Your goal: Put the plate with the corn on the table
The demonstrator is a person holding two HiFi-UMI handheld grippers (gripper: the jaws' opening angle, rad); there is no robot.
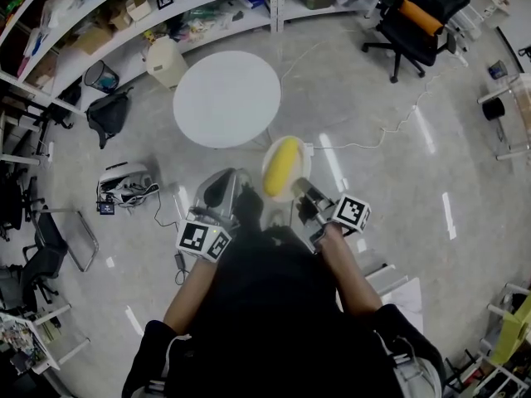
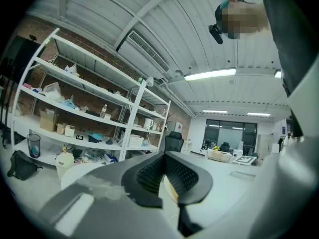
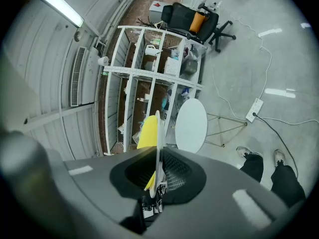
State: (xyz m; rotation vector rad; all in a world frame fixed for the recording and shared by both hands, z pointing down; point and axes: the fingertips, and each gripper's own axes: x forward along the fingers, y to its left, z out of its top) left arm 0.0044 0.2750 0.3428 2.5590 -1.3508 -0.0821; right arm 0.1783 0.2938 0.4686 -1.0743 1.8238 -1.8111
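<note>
A cream plate [image 1: 275, 162] with a yellow corn cob [image 1: 284, 166] on it hangs above the floor, just near of the round white table [image 1: 226, 98]. My right gripper [image 1: 299, 189] is shut on the plate's near rim. In the right gripper view the plate [image 3: 158, 133] stands edge-on between the pads, with the corn [image 3: 146, 132] to its left and the table [image 3: 192, 126] beyond. My left gripper [image 1: 222, 191] hovers beside the plate to the left. Its jaws [image 2: 167, 156] look shut, with nothing between them.
White shelving [image 1: 124, 19] full of boxes runs along the far wall. A white jug [image 1: 164, 60] and a black bag [image 1: 109, 114] sit on the floor left of the table. A black office chair [image 1: 419, 15] stands far right. A cable [image 1: 373, 139] crosses the floor.
</note>
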